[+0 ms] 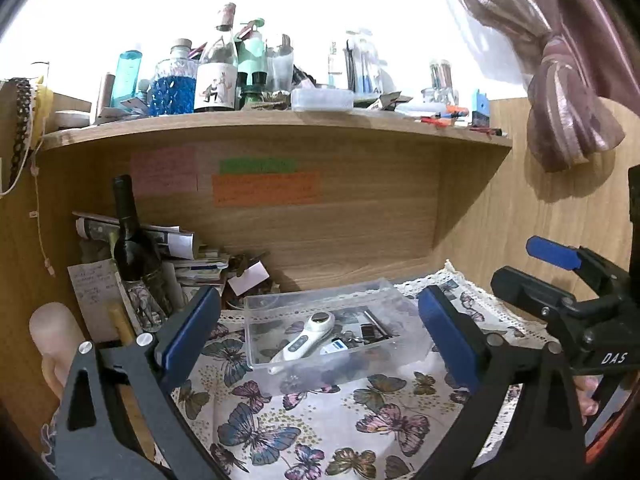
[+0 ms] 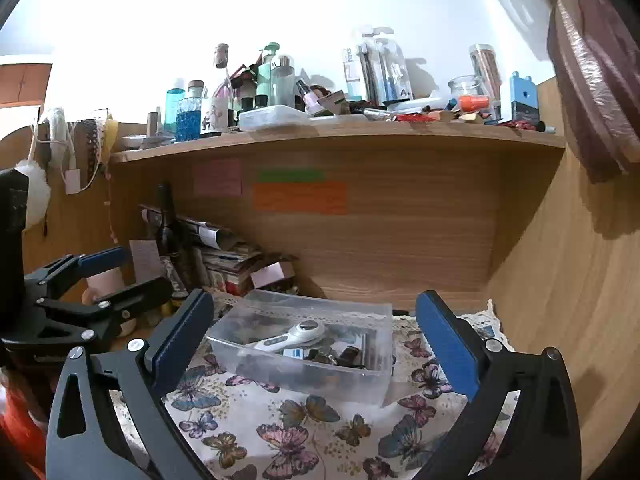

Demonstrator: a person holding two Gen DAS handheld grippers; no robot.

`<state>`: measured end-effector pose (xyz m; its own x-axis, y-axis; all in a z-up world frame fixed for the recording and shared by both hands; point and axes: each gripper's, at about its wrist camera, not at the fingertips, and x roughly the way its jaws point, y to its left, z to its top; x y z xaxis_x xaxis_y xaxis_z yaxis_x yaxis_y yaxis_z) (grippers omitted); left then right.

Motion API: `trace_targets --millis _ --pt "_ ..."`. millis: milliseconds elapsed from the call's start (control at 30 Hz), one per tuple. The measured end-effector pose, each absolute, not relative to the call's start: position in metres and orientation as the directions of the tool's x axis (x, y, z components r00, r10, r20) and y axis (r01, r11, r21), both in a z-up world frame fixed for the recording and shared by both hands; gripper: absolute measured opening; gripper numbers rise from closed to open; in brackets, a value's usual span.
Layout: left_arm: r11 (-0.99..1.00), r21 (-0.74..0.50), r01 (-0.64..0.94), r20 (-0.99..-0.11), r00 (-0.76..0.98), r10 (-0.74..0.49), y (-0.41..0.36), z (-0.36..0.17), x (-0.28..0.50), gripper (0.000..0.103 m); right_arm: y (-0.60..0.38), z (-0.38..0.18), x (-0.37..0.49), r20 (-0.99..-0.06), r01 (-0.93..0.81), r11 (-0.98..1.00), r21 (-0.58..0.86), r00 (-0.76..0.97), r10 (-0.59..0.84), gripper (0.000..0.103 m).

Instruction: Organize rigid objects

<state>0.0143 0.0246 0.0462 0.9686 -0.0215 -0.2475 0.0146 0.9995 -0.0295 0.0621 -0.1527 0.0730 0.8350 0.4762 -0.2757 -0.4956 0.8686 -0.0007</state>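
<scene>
clear box [image 1: 332,344] ahead of spread left gripper [image 1: 320,332]

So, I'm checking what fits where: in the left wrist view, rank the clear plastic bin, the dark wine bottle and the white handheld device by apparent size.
1. Clear plastic bin, the largest.
2. Dark wine bottle.
3. White handheld device, lying inside the bin.

The bottle stands farther back than the bin, so its real size may be understated.
</scene>
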Motion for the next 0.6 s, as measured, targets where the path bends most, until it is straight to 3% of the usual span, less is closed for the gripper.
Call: trace_targets --millis 600 --pt "1.0 -0.029 0.009 -0.217 0.976 -0.015 0.021 0.048 -0.001 0.102 -0.158 0.073 0.051 -0.261 -0.483 0.875 0.013 0.844 0.469 0.103"
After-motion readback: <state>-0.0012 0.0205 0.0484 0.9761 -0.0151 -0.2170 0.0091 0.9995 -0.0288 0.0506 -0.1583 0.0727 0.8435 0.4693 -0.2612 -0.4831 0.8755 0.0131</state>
